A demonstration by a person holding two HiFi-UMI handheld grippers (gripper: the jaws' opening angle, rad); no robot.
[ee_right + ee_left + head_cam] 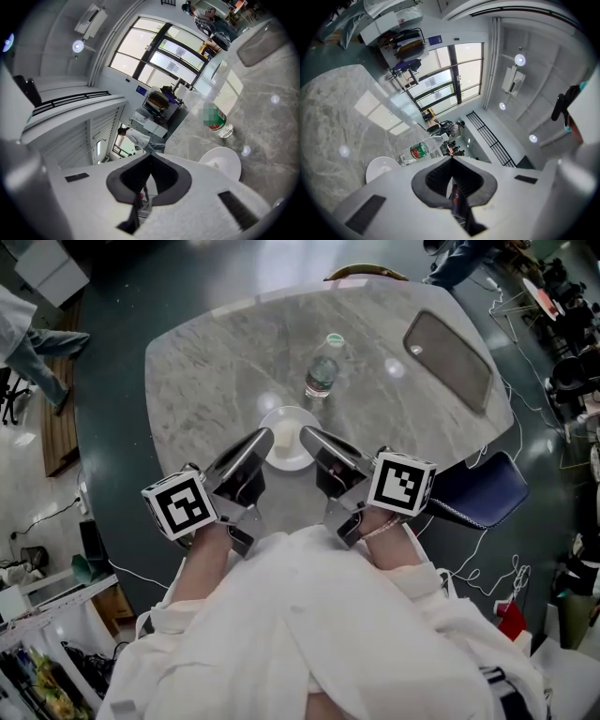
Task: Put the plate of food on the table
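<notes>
Two closed claws (262,438) (308,435), one plate (289,417), one bottle (322,375)

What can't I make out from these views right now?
The food on the plate: head view, pale lump, too small to name.
Plate's near side: both gripper views, hidden by the gripper bodies.
Label on the bottle: right gripper view, mosaic patch over it.
Whether left gripper or right gripper touches the plate: head view, they overlap its rim.

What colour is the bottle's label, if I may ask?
The label is green with red; left gripper view shows it best.
</notes>
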